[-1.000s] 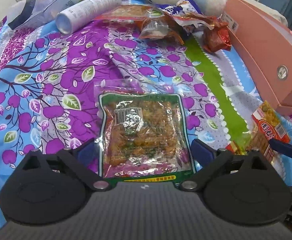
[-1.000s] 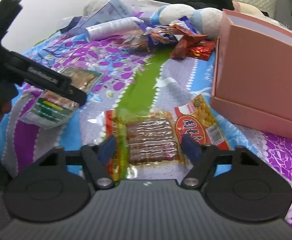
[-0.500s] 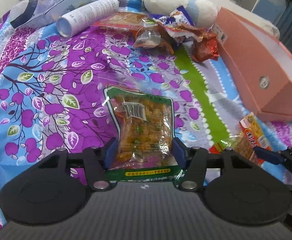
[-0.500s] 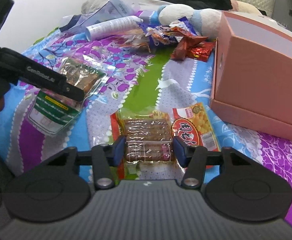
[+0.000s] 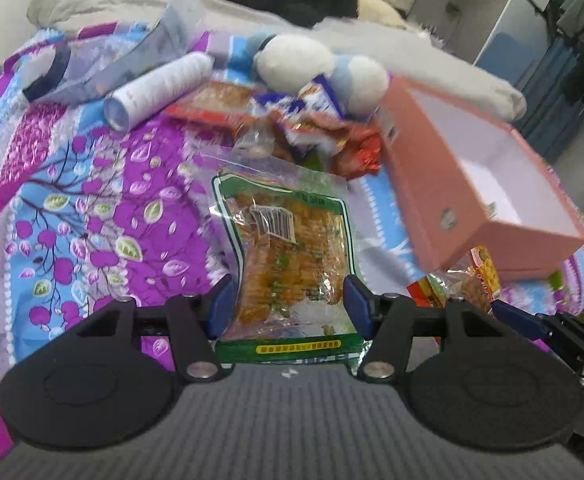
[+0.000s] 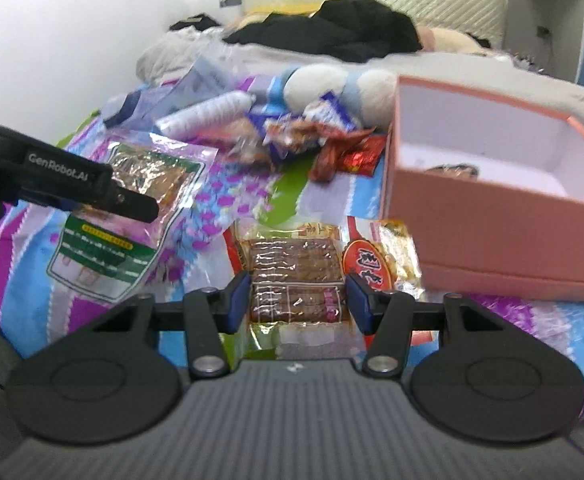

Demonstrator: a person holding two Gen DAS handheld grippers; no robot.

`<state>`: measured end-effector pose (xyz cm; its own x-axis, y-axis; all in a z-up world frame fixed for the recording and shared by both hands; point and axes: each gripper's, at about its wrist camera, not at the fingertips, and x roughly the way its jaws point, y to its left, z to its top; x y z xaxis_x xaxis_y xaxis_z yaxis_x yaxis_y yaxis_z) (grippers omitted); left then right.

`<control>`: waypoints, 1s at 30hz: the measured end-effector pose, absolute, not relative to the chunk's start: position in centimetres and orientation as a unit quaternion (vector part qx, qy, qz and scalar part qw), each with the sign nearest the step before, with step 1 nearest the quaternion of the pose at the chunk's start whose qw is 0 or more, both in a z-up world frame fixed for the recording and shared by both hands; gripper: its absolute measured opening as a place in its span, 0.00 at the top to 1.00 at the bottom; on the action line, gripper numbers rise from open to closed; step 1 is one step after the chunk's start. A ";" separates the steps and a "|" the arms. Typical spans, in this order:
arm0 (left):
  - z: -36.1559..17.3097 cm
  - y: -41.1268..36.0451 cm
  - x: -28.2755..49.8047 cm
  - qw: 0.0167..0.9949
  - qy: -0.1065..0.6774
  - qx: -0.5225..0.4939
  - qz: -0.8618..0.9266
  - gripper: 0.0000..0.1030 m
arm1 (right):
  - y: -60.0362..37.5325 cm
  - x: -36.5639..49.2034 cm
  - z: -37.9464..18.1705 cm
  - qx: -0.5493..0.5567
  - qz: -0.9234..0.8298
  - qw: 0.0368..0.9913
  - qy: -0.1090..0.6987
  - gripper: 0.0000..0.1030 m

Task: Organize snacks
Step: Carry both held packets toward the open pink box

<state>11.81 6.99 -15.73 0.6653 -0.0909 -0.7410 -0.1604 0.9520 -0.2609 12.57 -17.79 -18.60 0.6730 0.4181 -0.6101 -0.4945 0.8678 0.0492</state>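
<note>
two hand-held grippers, each clamping one snack packet: left hand-held gripper (image 5: 288, 304) green-bordered packet (image 5: 288, 248), right hand-held gripper (image 6: 297, 300) brown-bar packet (image 6: 295, 276).

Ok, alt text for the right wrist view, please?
The right gripper is shut on a clear packet of brown snack bars, lifted off a floral bedspread. Beside it, the left gripper holds a green-edged snack bag; an open pink box sits to the right.
</note>
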 end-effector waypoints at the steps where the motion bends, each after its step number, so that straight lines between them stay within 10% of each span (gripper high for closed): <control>1: -15.2 6.9 11.7 0.901 0.405 -0.155 0.017 0.38 | -18.0 12.4 -18.0 -0.056 0.247 0.915 0.313 0.47; 13: -11.4 4.2 12.5 0.913 0.377 -0.153 -0.015 0.49 | -21.4 10.9 -13.1 -0.033 0.204 0.944 0.257 0.47; 30: -22.6 7.8 16.2 0.842 0.456 -0.288 -0.016 0.37 | -21.0 12.3 -21.3 -0.050 0.192 0.921 0.334 0.47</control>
